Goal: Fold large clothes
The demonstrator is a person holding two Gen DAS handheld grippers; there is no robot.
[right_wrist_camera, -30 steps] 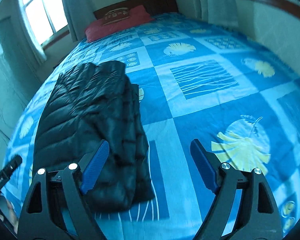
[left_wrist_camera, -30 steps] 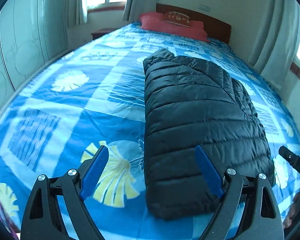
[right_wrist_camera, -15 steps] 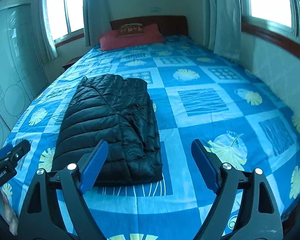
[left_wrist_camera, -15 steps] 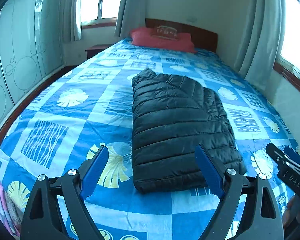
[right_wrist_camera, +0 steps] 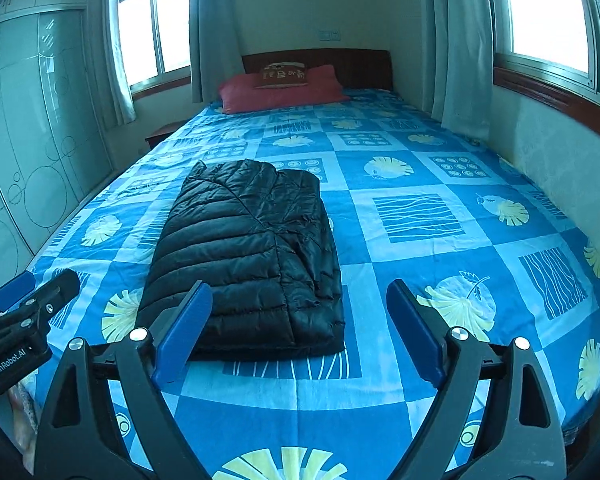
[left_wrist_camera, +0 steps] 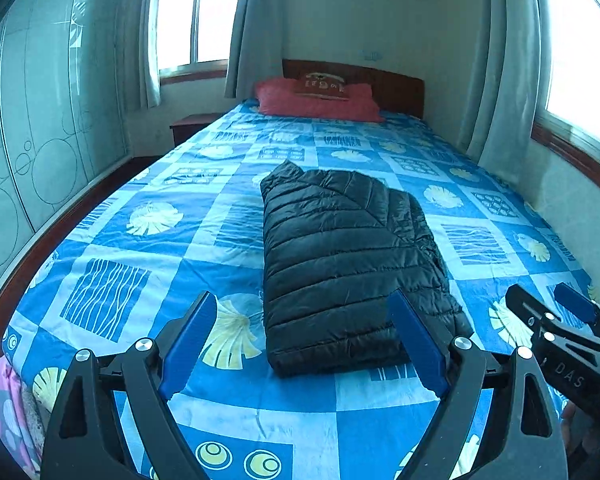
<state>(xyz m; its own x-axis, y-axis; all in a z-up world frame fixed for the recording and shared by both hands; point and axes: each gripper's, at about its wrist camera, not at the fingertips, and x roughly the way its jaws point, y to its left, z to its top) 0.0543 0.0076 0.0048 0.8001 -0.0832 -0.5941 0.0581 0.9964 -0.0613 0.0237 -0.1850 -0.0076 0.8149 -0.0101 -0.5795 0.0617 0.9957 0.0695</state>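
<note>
We've backed both tongs up and off the jacket (left_wrist_camera: 348, 264) since a second ago, left tongs (left_wrist_camera: 304, 338) and right tongs (right_wrist_camera: 300, 330) spread apart and empty, jacket folded mid-frame on the bed (right_wrist_camera: 440, 272), so the fold looks done.
</note>
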